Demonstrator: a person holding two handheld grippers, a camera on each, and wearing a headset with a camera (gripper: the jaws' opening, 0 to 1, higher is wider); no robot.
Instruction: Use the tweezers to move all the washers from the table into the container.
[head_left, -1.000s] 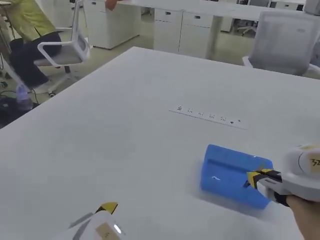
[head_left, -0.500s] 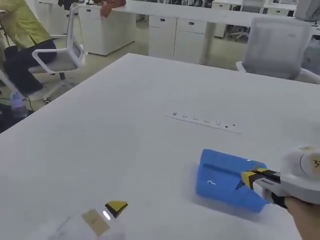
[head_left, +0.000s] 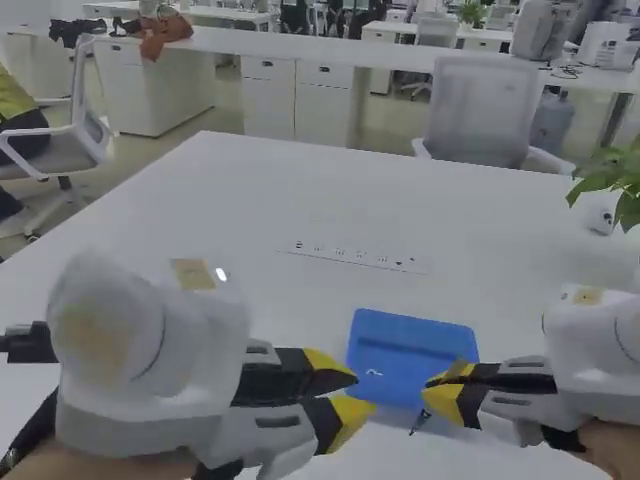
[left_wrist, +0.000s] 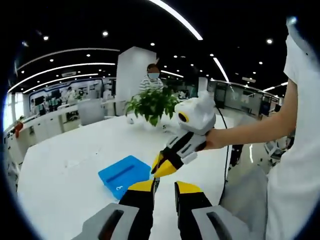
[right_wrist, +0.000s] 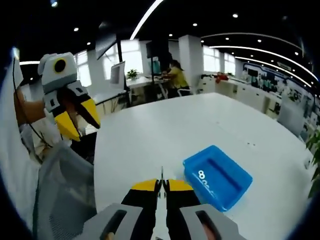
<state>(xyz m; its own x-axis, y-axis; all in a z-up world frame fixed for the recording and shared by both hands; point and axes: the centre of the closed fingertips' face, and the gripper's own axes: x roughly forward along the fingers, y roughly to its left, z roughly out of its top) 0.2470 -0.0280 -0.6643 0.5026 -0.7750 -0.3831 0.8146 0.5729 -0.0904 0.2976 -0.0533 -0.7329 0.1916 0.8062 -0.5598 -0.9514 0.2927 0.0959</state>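
Both grippers are held up off the white table, noses toward each other. Right gripper: yellow jaw tips pinched nearly together on a thin pair of tweezers, whose fine point sticks out just past the tips. I cannot tell whether the tweezer legs themselves are sprung apart or closed. Left gripper: jaws parted with a plain gap between them, nothing held. The blue container sits on the table just beyond and between the two noses, with a small white mark on its floor. Washers: too small to pick out against the white top, so no count of how many are done or left. Judgement: the step in hand is the approach, getting the tweezer point down to a washer. To do it well, drop the right gripper low and bring the point in at a shallow angle. Pinch across the washer's rim, since a flat washer on a smooth top will skate if pushed. Lift clear of the container wall and let go over the middle of the floor. The free left gripper could steady the near wall. Risk: slackening the jaws may let the tweezers slip.
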